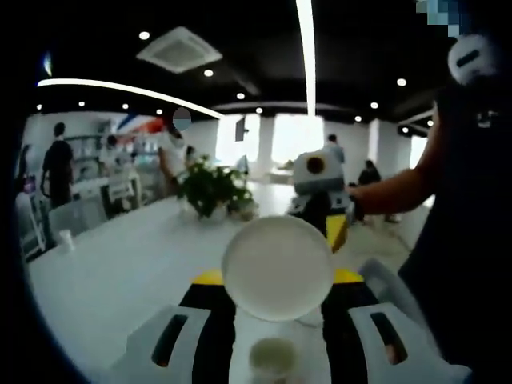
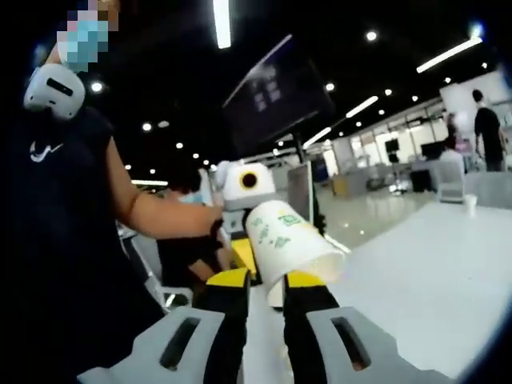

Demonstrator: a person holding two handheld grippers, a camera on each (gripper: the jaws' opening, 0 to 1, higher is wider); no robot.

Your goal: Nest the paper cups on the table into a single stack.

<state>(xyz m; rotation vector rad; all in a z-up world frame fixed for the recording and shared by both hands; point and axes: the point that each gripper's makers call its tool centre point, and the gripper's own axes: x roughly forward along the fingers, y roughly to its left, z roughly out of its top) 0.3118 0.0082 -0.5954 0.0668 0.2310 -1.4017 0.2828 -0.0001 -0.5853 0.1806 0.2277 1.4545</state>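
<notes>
A white paper cup (image 1: 278,268) sits between the yellow-tipped jaws of my left gripper (image 1: 278,278), its round base facing the camera; the jaws press on its sides. Just behind it is my right gripper (image 1: 332,228), facing this way. In the right gripper view, a white cup with green print (image 2: 288,240) lies tilted, narrow end pointing away, with my right gripper (image 2: 266,278) shut on its lower part. My left gripper (image 2: 240,252) stands right behind that cup. Whether the two cups touch is hidden. Another small cup (image 1: 66,238) (image 2: 470,202) stands far off on the white table (image 1: 120,272).
The person holding the grippers stands close, a bare arm (image 1: 400,188) (image 2: 160,212) reaching in. A potted plant (image 1: 212,188) sits on the table's far part. Several people and chairs (image 1: 76,216) are in the background. The table (image 2: 432,272) stretches away to the right.
</notes>
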